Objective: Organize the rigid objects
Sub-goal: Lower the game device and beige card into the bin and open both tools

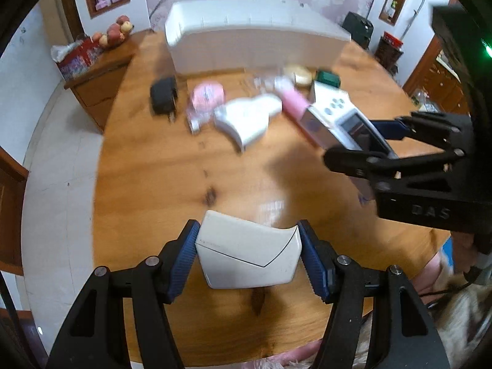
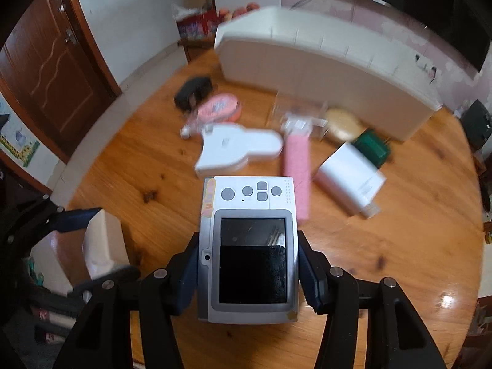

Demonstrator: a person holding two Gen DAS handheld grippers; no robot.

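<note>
Table [image 1: 153, 184], round, wood, with a long white bin [image 1: 252, 43] at the far edge. Loose items in front of it, left to right in the left wrist view: black adapter [image 1: 164, 96], pink round tin [image 1: 207, 93], white curved piece [image 1: 249, 117], pink tube [image 1: 293, 103], and a cream disc [image 1: 297, 73] with a green box [image 1: 328, 78] further back.

Left gripper [image 1: 249, 255]: blue pads clenched on both sides of a white plastic block [image 1: 249, 253], held above the table near the front edge.

Right gripper [image 2: 249, 269]: jaws pressed against the flanks of a grey handheld device [image 2: 250, 246], screen up, also clear of the table.

Step in hand, as judged: both pieces picked, carry to the bin pending. Next move calls for lifting each over the bin wall without the two grippers colliding, then releasing inside. Bin interior is hidden.
</note>
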